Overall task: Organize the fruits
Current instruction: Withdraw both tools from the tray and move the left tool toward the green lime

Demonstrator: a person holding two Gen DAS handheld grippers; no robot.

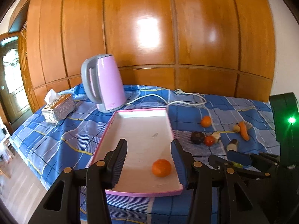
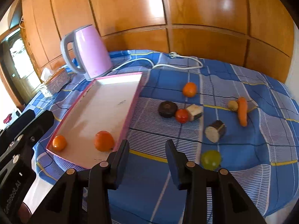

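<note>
- Left black two-finger gripper (image 1: 149,160): jaws spread wide and holding nothing, poised over the near end of the white rectangular tray with pink rim (image 1: 112,123).
- Right black two-finger gripper (image 2: 147,160): jaws spread, nothing between them, above the blue checked tablecloth (image 2: 243,149) just beside the tray's near right corner.
- Large orange (image 2: 103,141) and small orange (image 2: 59,143): both inside the tray at its near end.
- Third orange (image 2: 189,89), round dark fruit (image 2: 167,109), red tomato (image 2: 181,115), carrot (image 2: 242,111), green round fruit (image 2: 211,159): on the cloth, right of the tray.
- Pink electric kettle (image 1: 106,83): at the tray's far end.
</note>
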